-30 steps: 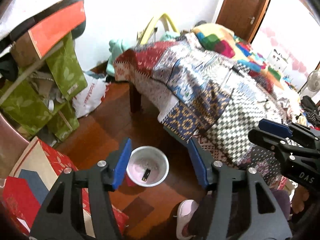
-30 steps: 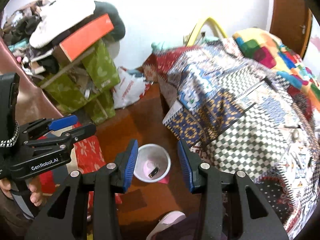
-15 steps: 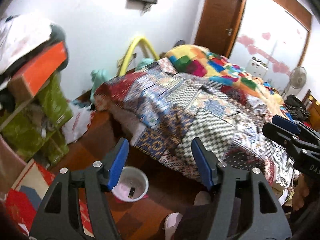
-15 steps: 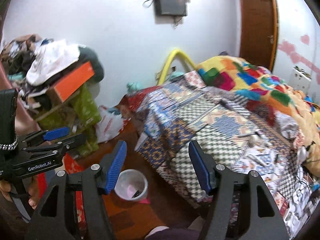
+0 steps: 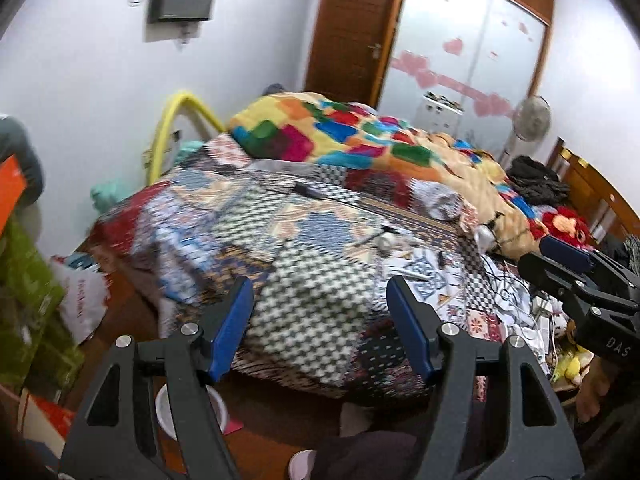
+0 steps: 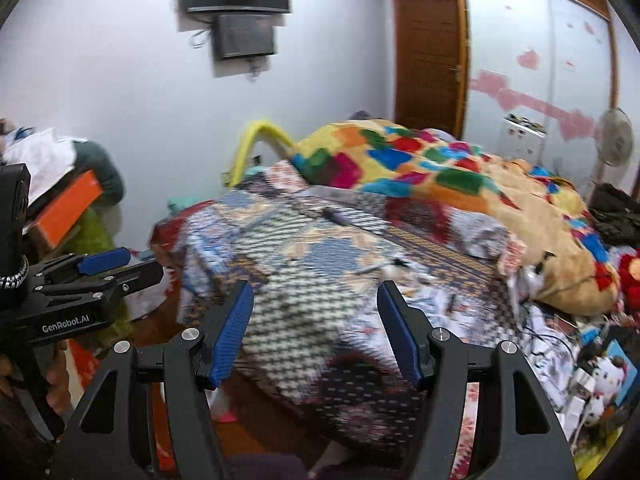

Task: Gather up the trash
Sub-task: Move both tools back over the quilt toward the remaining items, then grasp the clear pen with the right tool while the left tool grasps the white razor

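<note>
Both grippers are open and empty, held above the near edge of a bed. My left gripper [image 5: 320,316] points over the checkered patchwork bedspread [image 5: 312,280]. My right gripper [image 6: 316,316] points at the same bedspread [image 6: 304,288]; it also shows at the right edge of the left wrist view [image 5: 576,276]. Small scraps, a crumpled white bit [image 5: 386,240] and a dark stick-like item [image 5: 308,190] lie on the bed. The white bin [image 5: 164,404] on the floor is mostly hidden behind my left finger.
A colourful quilt [image 5: 360,140] is piled at the far side of the bed. Cables, chargers and toys [image 6: 592,364] crowd the bed's right side. Green boxes and a white bag [image 5: 80,304] stand on the left. A wooden door [image 5: 352,28] and a fan [image 5: 532,116] are behind.
Both grippers have tilted up from the floor and the white bin towards the bed top. The bin has dropped to the bottom of the view. Both grippers stay open.
</note>
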